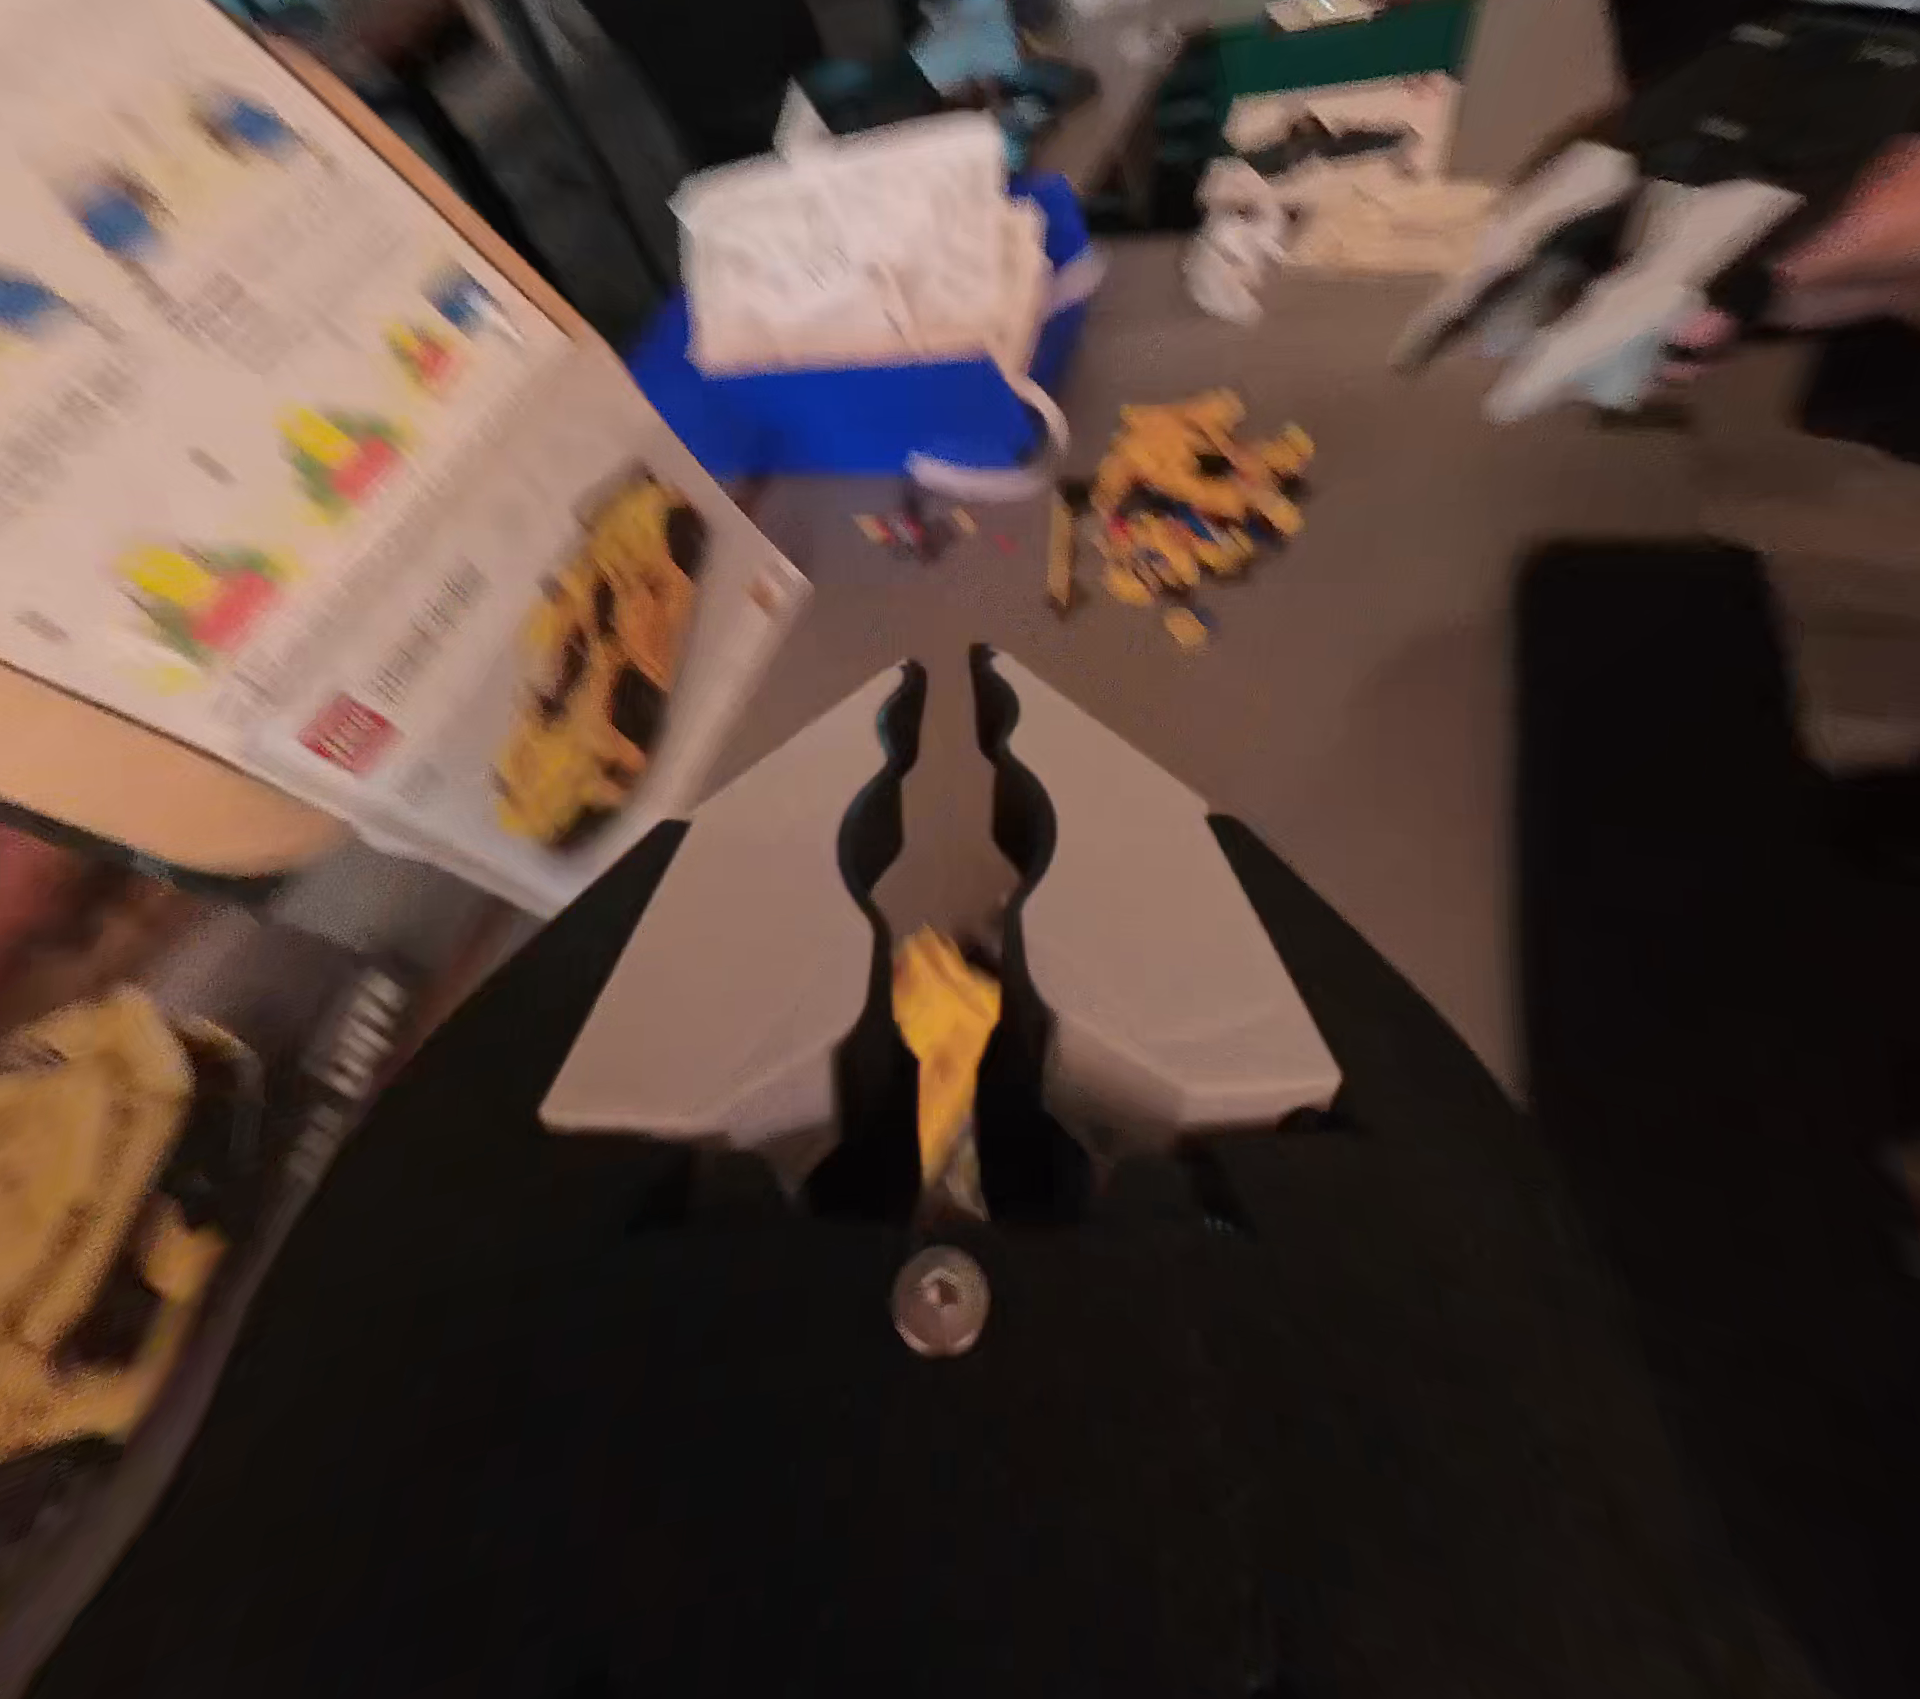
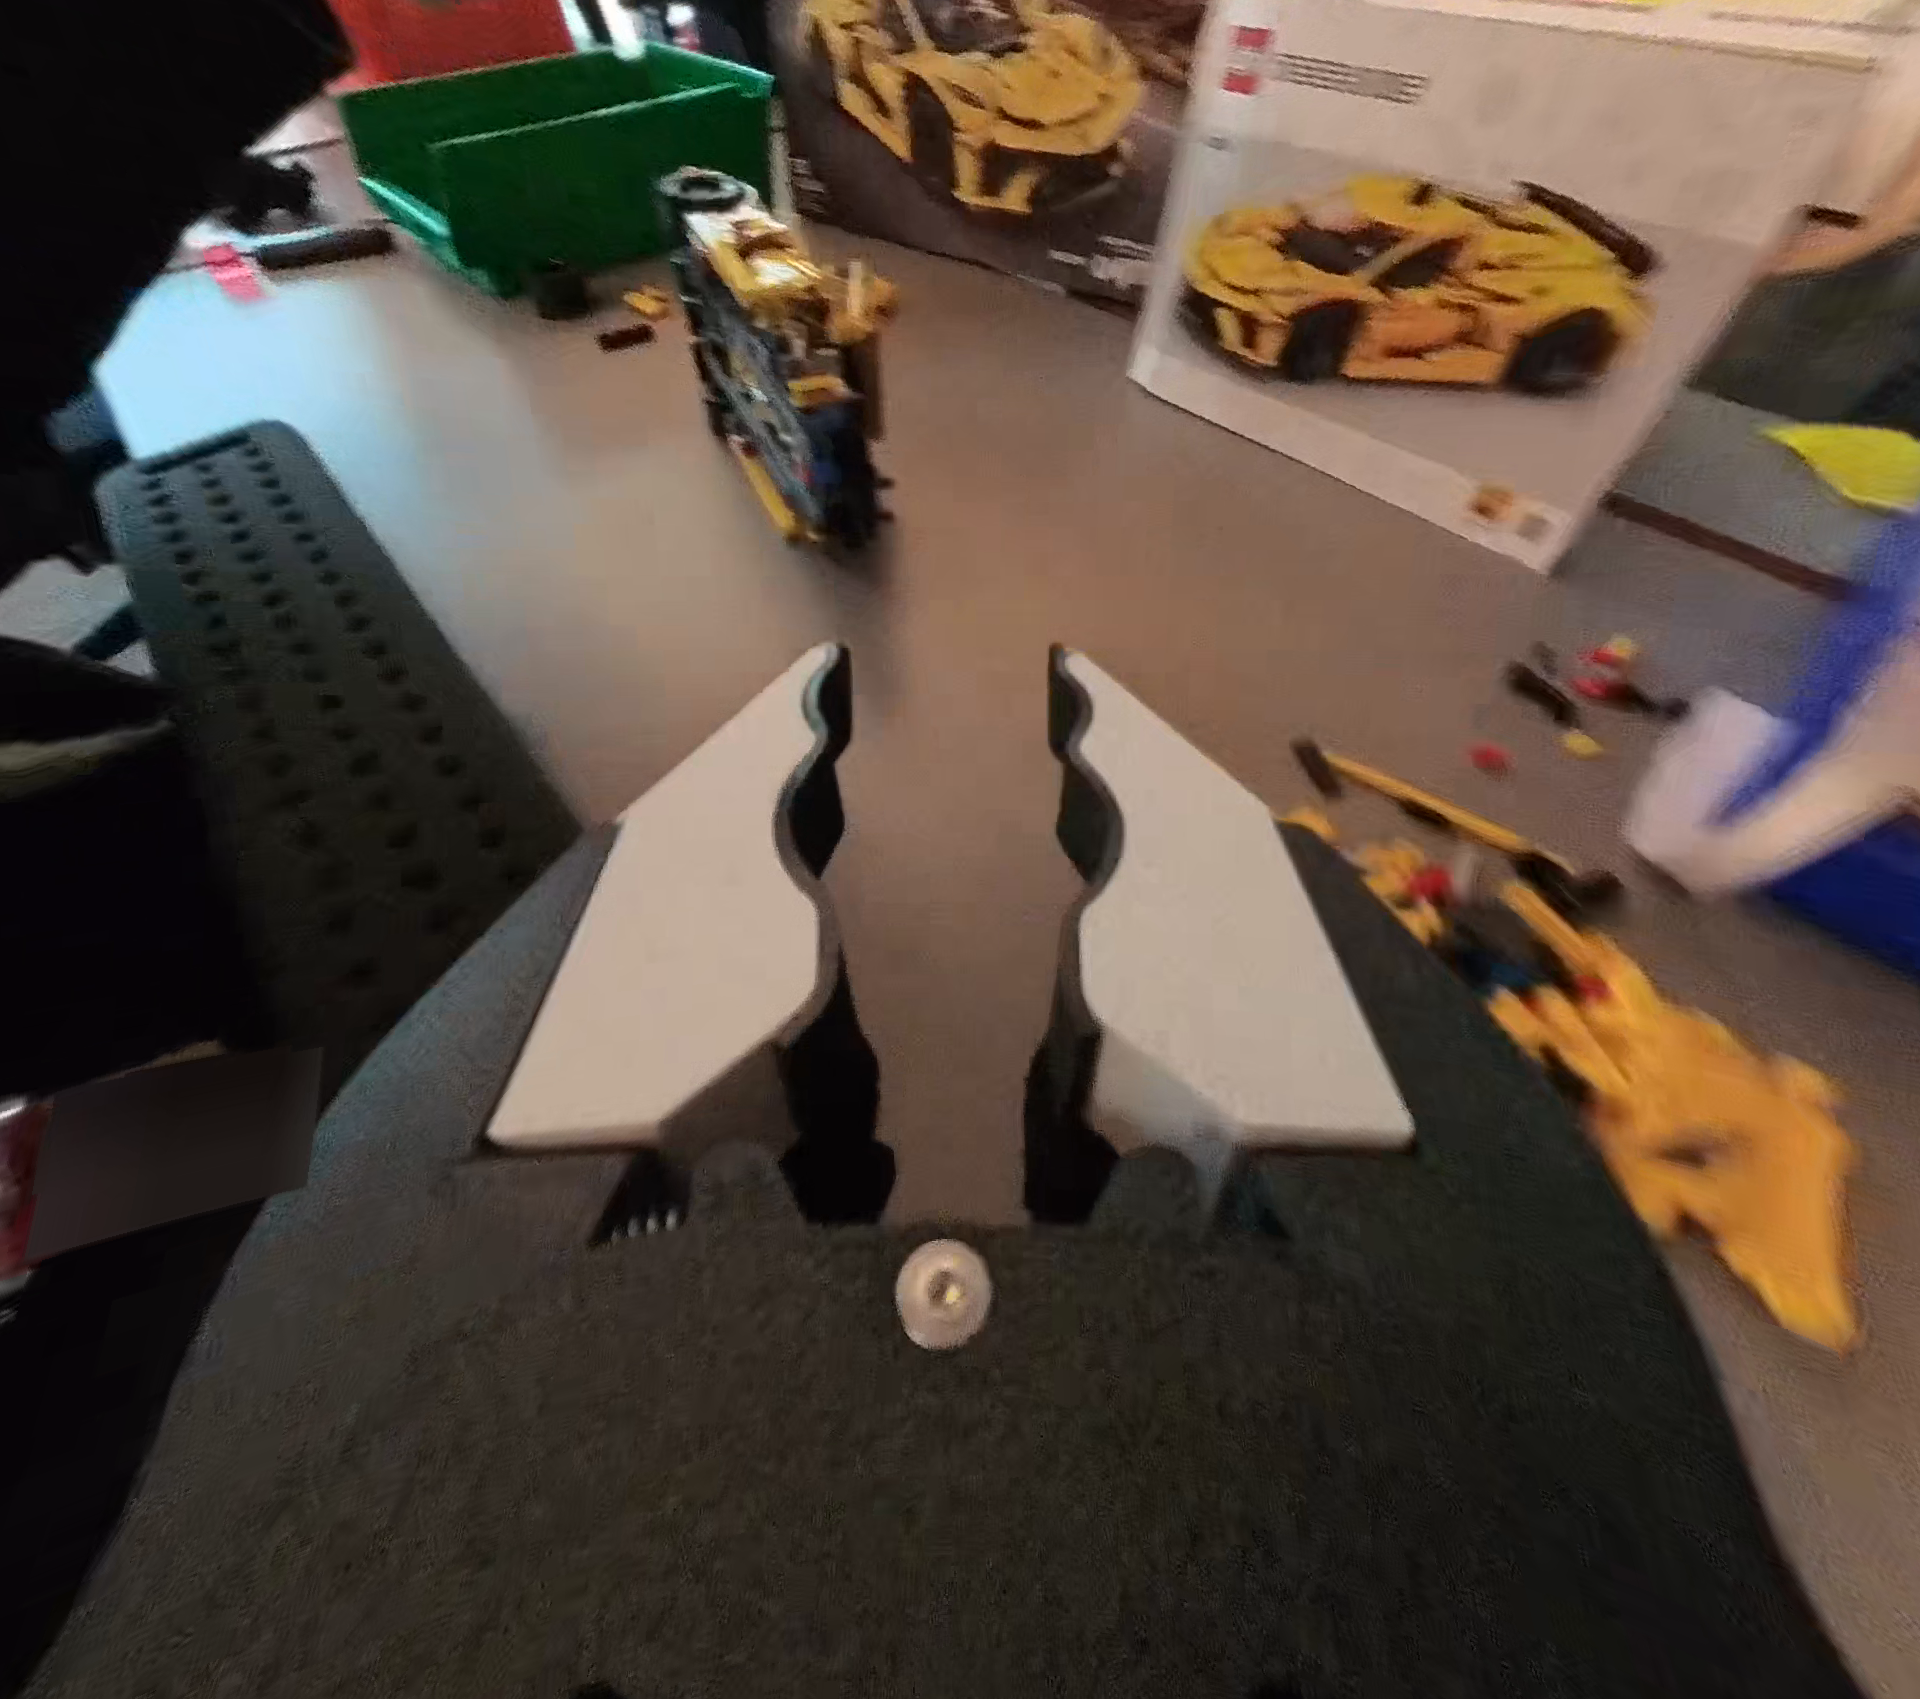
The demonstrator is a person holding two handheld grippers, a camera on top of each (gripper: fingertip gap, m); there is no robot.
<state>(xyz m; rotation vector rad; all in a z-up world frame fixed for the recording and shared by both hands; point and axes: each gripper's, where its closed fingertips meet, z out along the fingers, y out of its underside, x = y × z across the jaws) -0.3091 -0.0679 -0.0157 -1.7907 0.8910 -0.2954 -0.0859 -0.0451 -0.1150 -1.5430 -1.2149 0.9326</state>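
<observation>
Left claw [image 1: 945,662] pinches a yellow piece [image 1: 940,1015] deep between its jaws; my right claw [image 2: 948,662] hangs wide and empty over the bench [image 2: 1039,506], beside the yellow model [image 2: 1621,1057].

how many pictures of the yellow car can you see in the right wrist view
2. One is on the dark box standing at the back beside the green bin; the other is on the white instruction sheet propped to its right. More may lie outside the frame.
</observation>
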